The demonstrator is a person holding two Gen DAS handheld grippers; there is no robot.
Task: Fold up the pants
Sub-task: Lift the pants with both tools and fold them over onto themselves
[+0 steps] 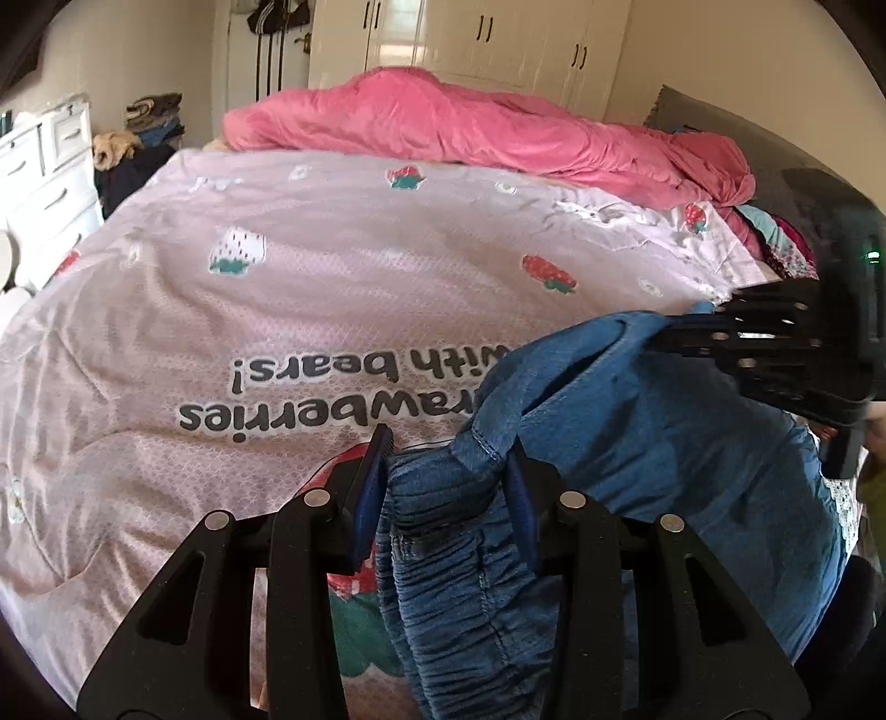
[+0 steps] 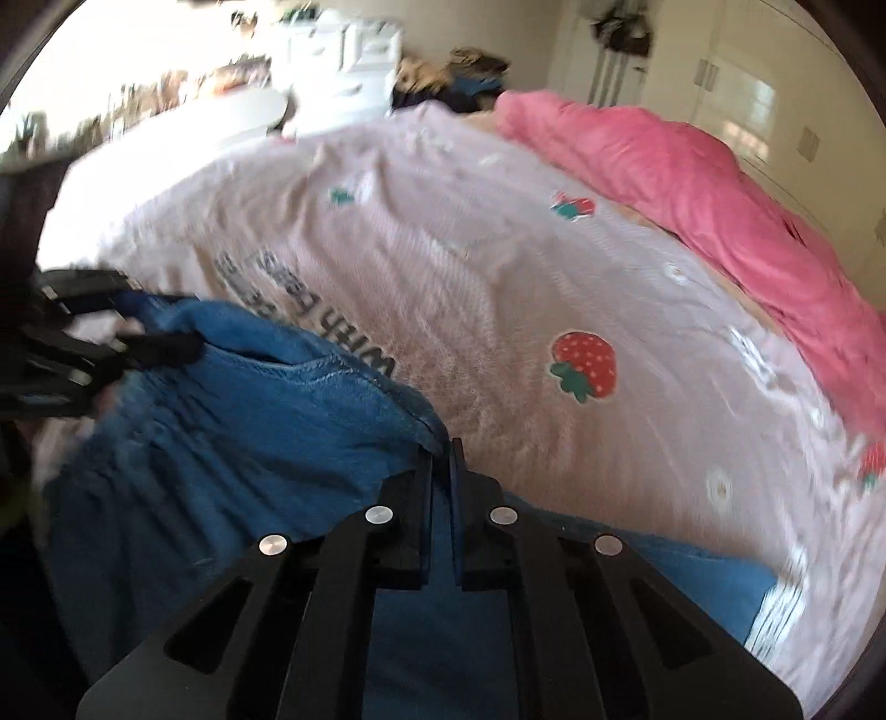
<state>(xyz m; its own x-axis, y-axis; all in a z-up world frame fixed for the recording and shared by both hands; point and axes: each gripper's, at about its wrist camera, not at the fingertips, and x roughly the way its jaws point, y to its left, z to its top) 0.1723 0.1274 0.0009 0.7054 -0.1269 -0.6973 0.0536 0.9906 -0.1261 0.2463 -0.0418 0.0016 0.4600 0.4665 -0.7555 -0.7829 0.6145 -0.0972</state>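
Blue denim pants [image 1: 637,443] with a gathered elastic waistband hang over the near edge of the bed. My left gripper [image 1: 448,448] is shut on the bunched waistband, fabric filling the gap between its blue pads. My right gripper [image 2: 442,451] is shut on another edge of the pants [image 2: 232,443], its fingers nearly together on the cloth. The right gripper also shows in the left wrist view [image 1: 714,332], clamped on the fabric to the right. The left gripper shows in the right wrist view [image 2: 160,346], at the left, blurred.
The bed carries a pale pink strawberry-print quilt [image 1: 332,288] with a rumpled pink blanket [image 1: 470,127] at its far side. A white dresser [image 1: 44,166] and a clothes pile [image 1: 144,127] stand at the left. White wardrobes [image 1: 498,39] line the back wall.
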